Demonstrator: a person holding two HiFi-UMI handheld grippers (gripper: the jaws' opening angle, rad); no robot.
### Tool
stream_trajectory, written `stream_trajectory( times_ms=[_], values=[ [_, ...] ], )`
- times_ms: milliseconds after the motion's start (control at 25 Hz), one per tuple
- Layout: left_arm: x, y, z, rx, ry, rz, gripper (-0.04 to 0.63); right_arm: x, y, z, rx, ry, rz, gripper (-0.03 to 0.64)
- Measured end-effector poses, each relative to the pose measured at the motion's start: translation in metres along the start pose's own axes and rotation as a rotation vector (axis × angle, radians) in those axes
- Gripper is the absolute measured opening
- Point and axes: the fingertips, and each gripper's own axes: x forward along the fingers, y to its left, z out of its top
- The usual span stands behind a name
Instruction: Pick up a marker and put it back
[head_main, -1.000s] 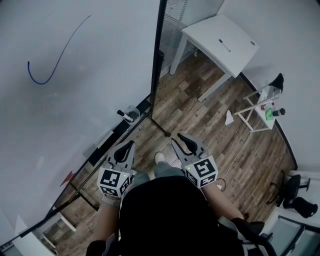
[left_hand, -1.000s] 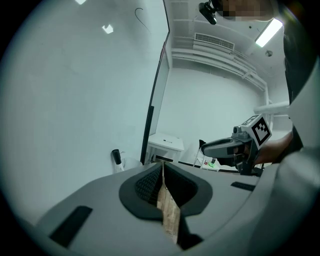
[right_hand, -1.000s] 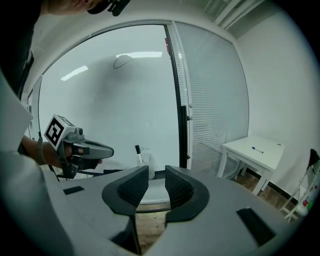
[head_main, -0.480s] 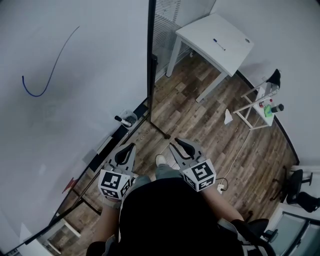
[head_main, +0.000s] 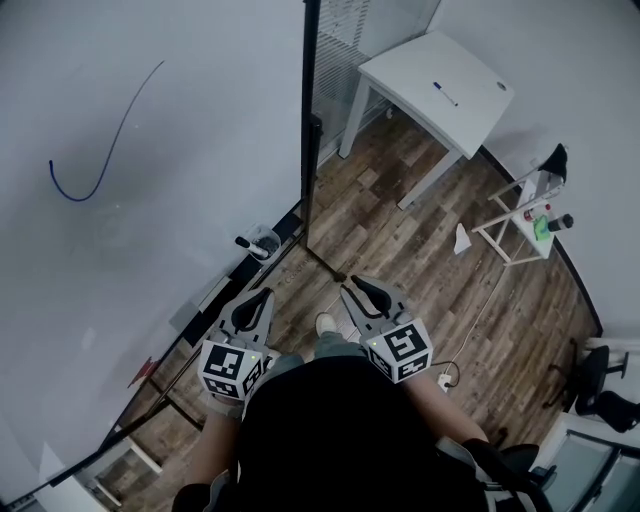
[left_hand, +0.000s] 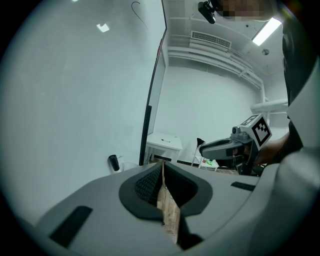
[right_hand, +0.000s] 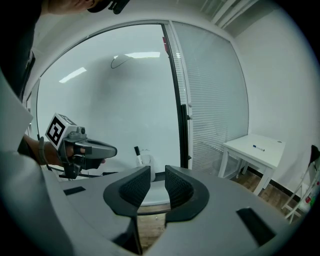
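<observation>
A black-capped marker (head_main: 245, 242) stands in a small white cup (head_main: 266, 240) on the whiteboard's ledge, ahead of both grippers. The right gripper view shows the same marker (right_hand: 137, 151) beyond the jaws, and the left gripper view shows it as a dark shape (left_hand: 114, 162). My left gripper (head_main: 262, 294) is held low by the person's body, jaws shut and empty (left_hand: 163, 166). My right gripper (head_main: 352, 284) sits beside it; its jaws (right_hand: 157, 172) are closing with a gap still between them and nothing in it. A blue curve (head_main: 100, 150) is drawn on the whiteboard.
A black post (head_main: 308, 150) edges the whiteboard beside a glass wall with blinds. A white table (head_main: 470, 110) at the back right carries a blue pen (head_main: 447, 93). A small rack (head_main: 525, 225) with bottles and an office chair (head_main: 600, 395) stand on the wooden floor at right.
The right gripper's jaws have narrowed a little. Both grippers stay close to the body, and the head view has shifted slightly.
</observation>
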Motion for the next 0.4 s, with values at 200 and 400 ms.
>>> stream_trajectory(
  times_ms=[200, 400],
  values=[
    [0.0004, 0.0033, 0.0048, 0.005, -0.006, 0.011, 0.028, 0.0046, -0.0039, 0.0059, -0.004, -0.014, 0.005, 0.103],
    [0.0005, 0.0040, 0.0080, 0.001, -0.010, 0.020, 0.028, 0.0049, -0.0090, 0.0102, -0.005, -0.026, 0.005, 0.103]
  ],
)
